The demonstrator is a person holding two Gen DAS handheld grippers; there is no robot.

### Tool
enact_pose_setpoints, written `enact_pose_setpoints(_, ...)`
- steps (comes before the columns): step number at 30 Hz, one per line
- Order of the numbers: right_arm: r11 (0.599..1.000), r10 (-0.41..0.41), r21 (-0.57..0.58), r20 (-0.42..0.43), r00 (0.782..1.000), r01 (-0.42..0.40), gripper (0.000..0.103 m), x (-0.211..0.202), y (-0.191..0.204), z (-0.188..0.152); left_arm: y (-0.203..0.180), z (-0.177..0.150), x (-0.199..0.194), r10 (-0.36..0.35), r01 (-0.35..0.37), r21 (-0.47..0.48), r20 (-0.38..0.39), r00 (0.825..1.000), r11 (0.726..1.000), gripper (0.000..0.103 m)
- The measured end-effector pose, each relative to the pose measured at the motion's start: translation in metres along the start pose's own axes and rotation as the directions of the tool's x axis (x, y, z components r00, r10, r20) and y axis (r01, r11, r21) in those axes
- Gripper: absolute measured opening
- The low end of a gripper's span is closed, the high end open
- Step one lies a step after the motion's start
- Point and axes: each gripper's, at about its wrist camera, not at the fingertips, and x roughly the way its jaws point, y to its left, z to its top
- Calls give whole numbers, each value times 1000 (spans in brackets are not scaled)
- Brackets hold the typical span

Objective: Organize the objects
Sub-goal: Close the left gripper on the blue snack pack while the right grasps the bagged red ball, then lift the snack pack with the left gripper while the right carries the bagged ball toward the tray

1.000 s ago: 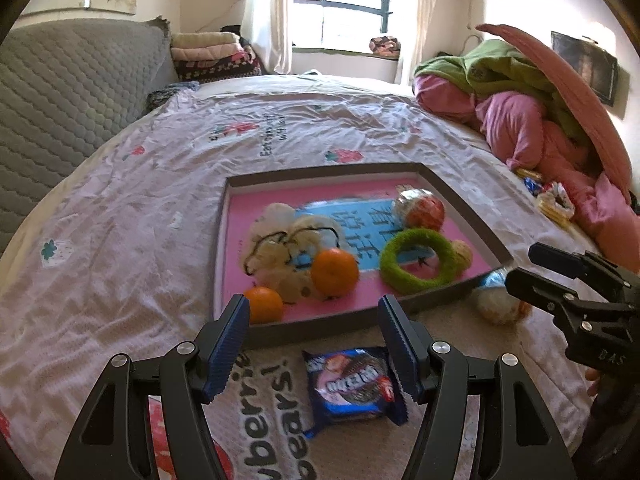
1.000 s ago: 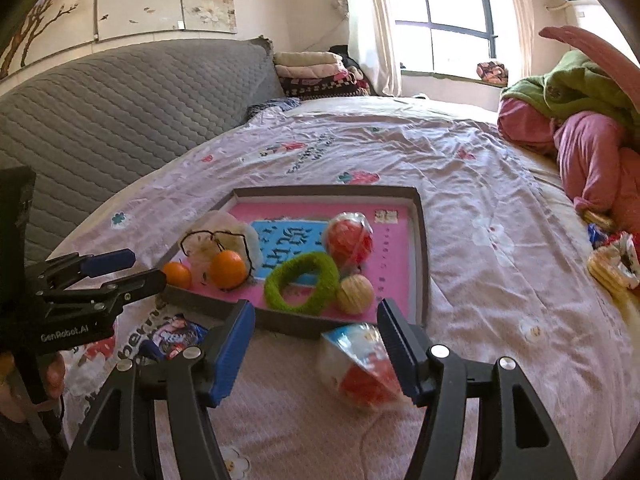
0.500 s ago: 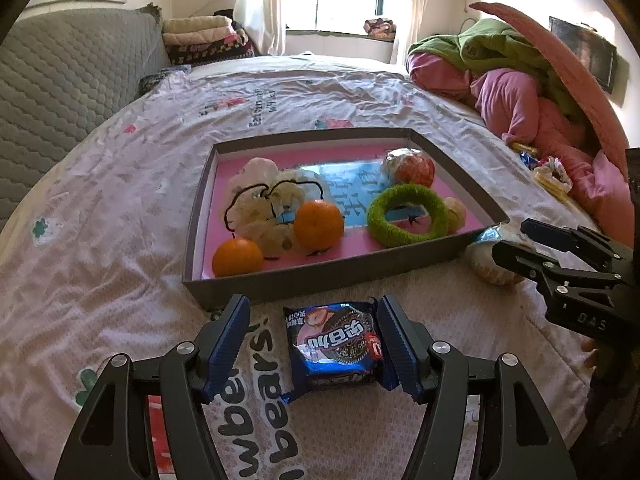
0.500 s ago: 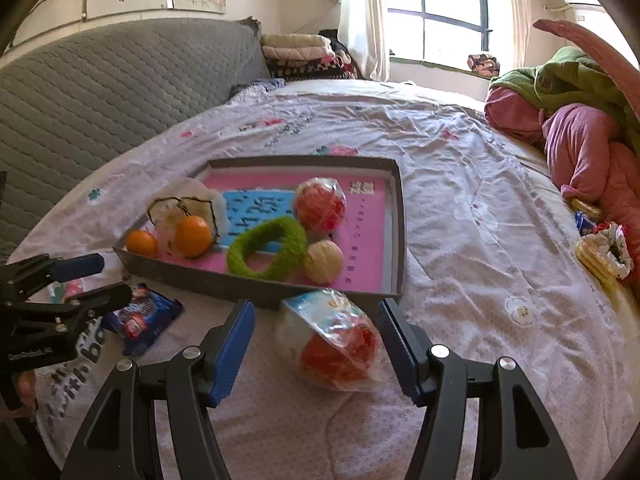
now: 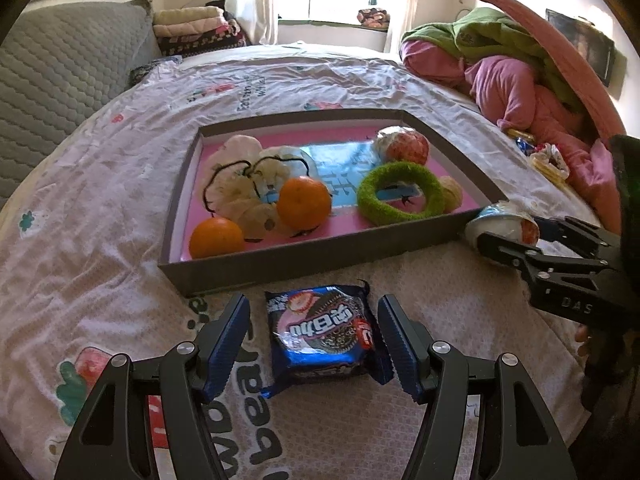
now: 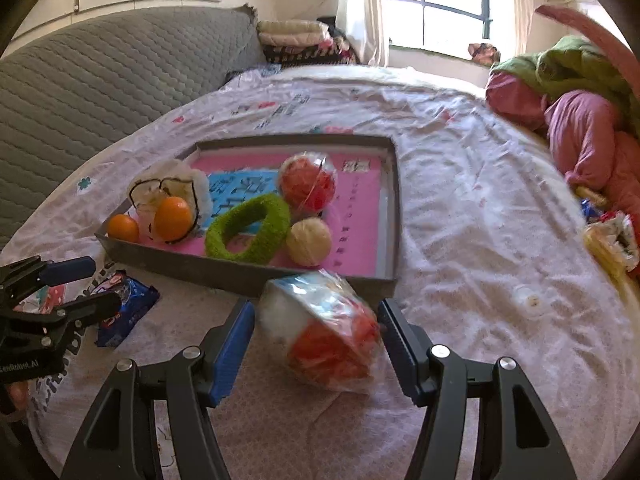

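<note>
Bedsheet (image 5: 100, 208): left tool (image 5: 312, 340) spread astride cookie pack (image 5: 322, 334); right tool (image 6: 316, 338) spread astride bagged ball (image 6: 320, 332).

Cookie pack (image 5: 322, 340): blue foil wrapper, pink and dark print, lies flat on the bedsheet, lower centre of the left wrist view, just in front of the tray's near wall.

Bagged ball (image 6: 324, 340): clear crinkled plastic over a white and orange-red ball, lies on the sheet, lower centre of the right wrist view, close to the tray's near corner.

Tray (image 5: 320, 256): shallow, grey walls, pink floor with a blue panel, mid-frame. Inside: two oranges (image 5: 304, 202), white fluffy item with black cord (image 5: 244, 178), green ring (image 5: 400, 194), cream ball (image 6: 309, 241), second bagged red ball (image 6: 307, 186).
</note>
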Motion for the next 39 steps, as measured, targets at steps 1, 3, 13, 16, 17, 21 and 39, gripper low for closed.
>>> enact_pose_setpoints(1,1000,3,0,-11,1000,-3,64,4,0,-1,-1,-1,2,5,-5,5,-4,1000,1000,68)
enact_pose_setpoints(3,1000,-6,-9,-17,1000,6,64,8,2,-2,-2,-2,4,10,-10,9,-9,1000,1000,68)
enact_pose_setpoints(13,999,28,-38,10,1000,-28,59,6,8,-3,4,-3,9,2,-2,-18,-20,1000,1000,74)
enact_pose_setpoints(16,998,37,-41,10,999,-37,59,6,9,-4,4,-4,13,-16,16,-19,-29,999,1000,75)
enact_pose_setpoints(17,998,39,-43,9,999,-38,59,6,9,-4,3,-5,15,-19,19,-19,-33,999,1000,76)
enact_pose_setpoints(21,998,43,-48,12,999,-42,59,5,11,-4,2,-8,23,-34,33,-23,-55,998,999,78)
enact_pose_setpoints(39,996,70,-65,25,997,-68,59,3,18,-4,10,-8,28,-93,88,-85,-50,994,993,58)
